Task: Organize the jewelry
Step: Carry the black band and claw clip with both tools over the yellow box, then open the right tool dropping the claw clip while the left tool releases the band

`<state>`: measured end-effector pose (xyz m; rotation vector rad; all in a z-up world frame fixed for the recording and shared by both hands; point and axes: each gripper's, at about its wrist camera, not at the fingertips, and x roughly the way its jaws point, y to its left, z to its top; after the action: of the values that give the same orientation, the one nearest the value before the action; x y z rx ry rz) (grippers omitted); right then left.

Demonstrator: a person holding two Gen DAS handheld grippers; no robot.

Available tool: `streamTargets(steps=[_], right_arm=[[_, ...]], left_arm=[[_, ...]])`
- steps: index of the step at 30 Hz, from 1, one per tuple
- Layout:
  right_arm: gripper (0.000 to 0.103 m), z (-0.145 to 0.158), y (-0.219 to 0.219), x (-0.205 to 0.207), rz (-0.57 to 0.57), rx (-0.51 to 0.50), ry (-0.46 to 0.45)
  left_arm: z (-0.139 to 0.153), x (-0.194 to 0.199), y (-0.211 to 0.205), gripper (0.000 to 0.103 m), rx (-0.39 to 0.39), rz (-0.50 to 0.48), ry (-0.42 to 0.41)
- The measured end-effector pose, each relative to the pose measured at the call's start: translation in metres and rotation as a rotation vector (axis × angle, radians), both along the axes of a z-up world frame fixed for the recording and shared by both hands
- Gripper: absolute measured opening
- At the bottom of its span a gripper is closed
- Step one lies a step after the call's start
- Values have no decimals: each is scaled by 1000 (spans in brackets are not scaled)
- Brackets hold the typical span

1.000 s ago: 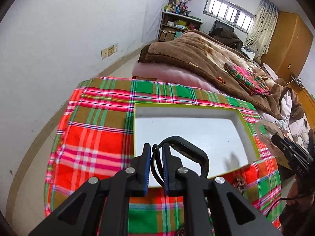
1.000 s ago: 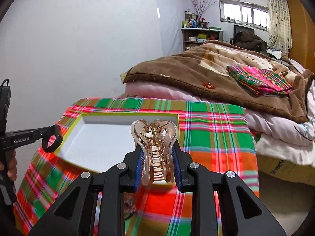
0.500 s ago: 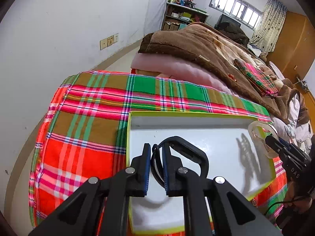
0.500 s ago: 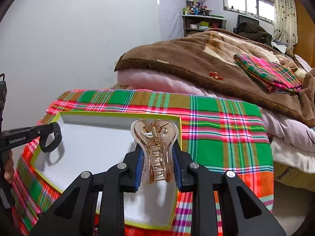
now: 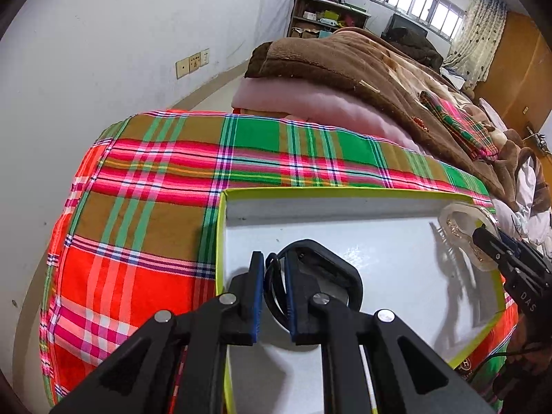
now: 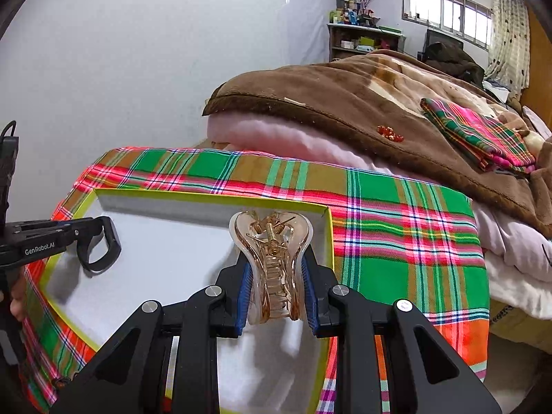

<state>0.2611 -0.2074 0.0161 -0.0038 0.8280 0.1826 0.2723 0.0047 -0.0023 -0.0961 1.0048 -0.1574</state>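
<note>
A shallow white box with a yellow-green rim point(image 5: 345, 191) point(image 6: 207, 196) lies on the plaid cloth. My left gripper point(image 5: 274, 296) is shut on a black loop-shaped clip point(image 5: 324, 269), held over the box's left part; that clip also shows in the right wrist view point(image 6: 100, 248). My right gripper point(image 6: 274, 293) is shut on a translucent amber claw hair clip point(image 6: 272, 262), held over the box's right part. The claw clip also shows in the left wrist view point(image 5: 462, 231), at the box's right edge.
A red, green and pink plaid cloth point(image 5: 145, 186) point(image 6: 396, 214) covers the table. Behind it is a bed with a brown blanket point(image 6: 345, 103) and a folded plaid cloth point(image 6: 479, 134). A white wall point(image 5: 103, 34) runs along the left. Shelves point(image 5: 327, 10) stand far back.
Both grippers have moved forward and lower over the box, each still holding its clip. The box now fills more of both views.
</note>
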Motion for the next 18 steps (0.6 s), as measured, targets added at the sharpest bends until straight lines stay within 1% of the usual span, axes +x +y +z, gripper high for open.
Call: streamTargets(steps=[16, 17, 18], right_arm=[[27, -6, 4, -3, 10, -41, 10], [27, -7, 5, -3, 12, -44, 12], [27, -7, 5, -3, 12, -46, 12]], left_arm=[[0, 0, -1, 14, 15, 6, 8], [0, 0, -1, 14, 15, 8, 10], [1, -1, -1, 17, 14, 7, 9]])
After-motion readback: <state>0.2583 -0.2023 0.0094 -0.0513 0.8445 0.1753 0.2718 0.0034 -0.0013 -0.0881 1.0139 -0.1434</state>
